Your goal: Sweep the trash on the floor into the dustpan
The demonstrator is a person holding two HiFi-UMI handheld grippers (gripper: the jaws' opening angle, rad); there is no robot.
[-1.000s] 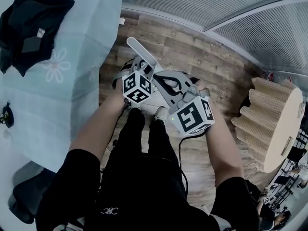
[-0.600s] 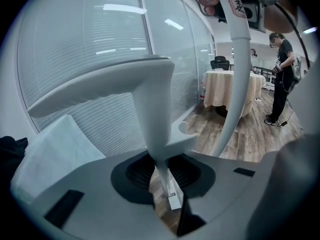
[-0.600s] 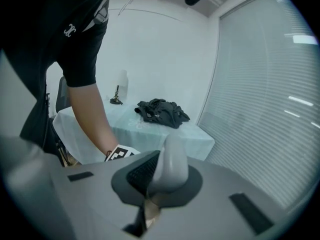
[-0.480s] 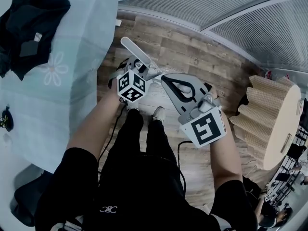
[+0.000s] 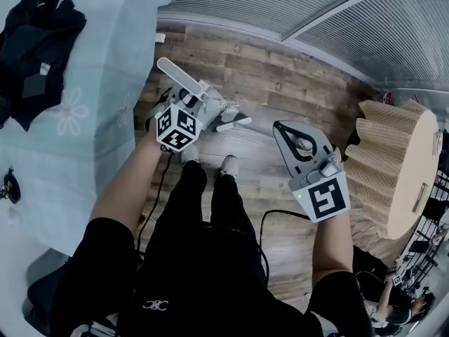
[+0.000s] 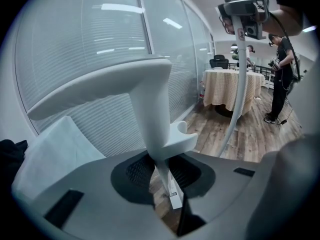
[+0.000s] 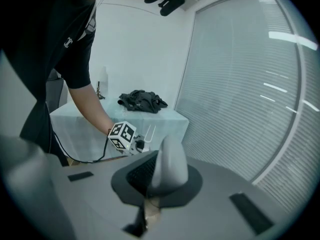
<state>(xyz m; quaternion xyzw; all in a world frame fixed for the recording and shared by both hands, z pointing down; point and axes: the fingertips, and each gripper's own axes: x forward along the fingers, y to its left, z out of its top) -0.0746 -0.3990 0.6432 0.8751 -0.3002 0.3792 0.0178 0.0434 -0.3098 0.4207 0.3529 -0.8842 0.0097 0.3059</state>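
My left gripper [image 5: 198, 97] is shut on a white handle [image 5: 179, 74] that sticks out up and to the left. In the left gripper view this handle [image 6: 150, 109] stands clamped between the jaws, with a hook on its side. My right gripper [image 5: 300, 144] is shut on the grey rounded top of a handle [image 7: 169, 164]. A thin pale pole [image 6: 239, 94] runs down from it toward the floor. White parts [image 5: 230, 120] lie on the wood floor just past the left gripper; what they are is unclear. A small white scrap [image 5: 160, 37] lies by the wall.
A table with a light blue cloth [image 5: 91, 104] carries a black garment [image 5: 35, 41] at the left. At the right stands a round table in a beige cloth [image 5: 396, 167]. Glass walls with blinds [image 5: 280, 5] close the far side. A black cable [image 5: 270, 220] trails by my feet.
My right gripper has swung out to the right, away from the left one, still shut on the grey handle. The left gripper drifted slightly left with the white handle.
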